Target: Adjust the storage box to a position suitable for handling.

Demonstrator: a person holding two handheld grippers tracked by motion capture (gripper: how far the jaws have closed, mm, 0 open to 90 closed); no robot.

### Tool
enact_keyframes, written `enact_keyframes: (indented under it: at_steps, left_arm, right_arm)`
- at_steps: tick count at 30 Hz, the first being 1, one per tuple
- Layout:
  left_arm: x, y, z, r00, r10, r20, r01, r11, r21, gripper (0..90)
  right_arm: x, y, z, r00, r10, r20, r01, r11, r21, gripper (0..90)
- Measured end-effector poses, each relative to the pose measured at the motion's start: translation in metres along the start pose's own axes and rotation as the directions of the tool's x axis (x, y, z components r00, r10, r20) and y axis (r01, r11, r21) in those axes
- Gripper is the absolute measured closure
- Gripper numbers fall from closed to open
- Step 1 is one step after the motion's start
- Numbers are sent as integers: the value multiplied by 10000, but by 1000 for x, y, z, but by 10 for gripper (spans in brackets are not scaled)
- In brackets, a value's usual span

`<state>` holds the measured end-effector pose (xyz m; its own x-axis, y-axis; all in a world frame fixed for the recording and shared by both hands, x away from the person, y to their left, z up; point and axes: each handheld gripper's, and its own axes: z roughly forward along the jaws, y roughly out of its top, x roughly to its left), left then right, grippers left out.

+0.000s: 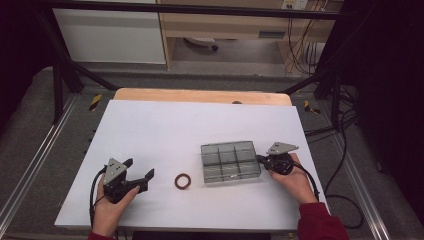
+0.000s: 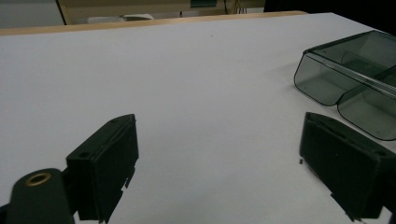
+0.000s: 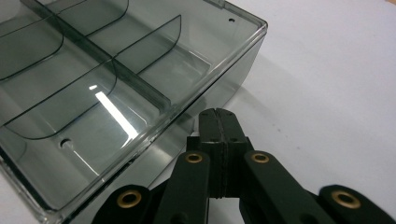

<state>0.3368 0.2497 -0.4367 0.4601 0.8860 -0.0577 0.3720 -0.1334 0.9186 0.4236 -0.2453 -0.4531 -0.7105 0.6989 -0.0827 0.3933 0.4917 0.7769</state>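
A lab: black frame rig (image 1: pixel 65 75) and trailing cables (image 1: pixel 300 50) surround a white table (image 1: pixel 160 130).

One box (image 1: pixel 230 161), one ring (image 1: pixel 183 181), two grippers.

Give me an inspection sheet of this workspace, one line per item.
Surface: white table top, bare apart from two items; wooden edge at the far side.
Job's things: clear grey compartment box, empty; brown ring lying flat left of it, apart from it.
Clutter: nothing seen.
Grippers: left gripper open, nothing between its jaws, pointing toward the ring; right gripper shut, tips at the box's right wall, contact unclear.
Cables: one trailing from each gripper; more hanging at the far right.
Surroundings: black frame, grey floor, cabinets behind.
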Motion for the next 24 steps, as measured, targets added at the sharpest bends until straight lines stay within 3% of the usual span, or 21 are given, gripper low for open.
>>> enact_keyframes:
  at_steps: [13, 17, 21, 24]
  left_arm:
    - [0, 1, 9, 9998, 76, 191, -79, 9999, 149, 189]
    - [-1, 3, 18, 9993, 48, 380, -58, 9996, 263, 268]
    - [-3, 9, 28, 9980, 326, 545, -348, 9986, 403, 366]
    - [-5, 15, 38, 9955, 453, 837, -494, 9976, 477, 512]
  right_arm:
    - [17, 8, 5, 9993, -257, -282, 256, 9997, -63, 900]
    - [23, 9, 7, 9987, -358, -367, 357, 9994, -48, 900]
    - [29, 11, 9, 9979, -455, -453, 454, 9990, -43, 900]
    - [32, 12, 10, 9974, -499, -517, 498, 9988, -22, 900]
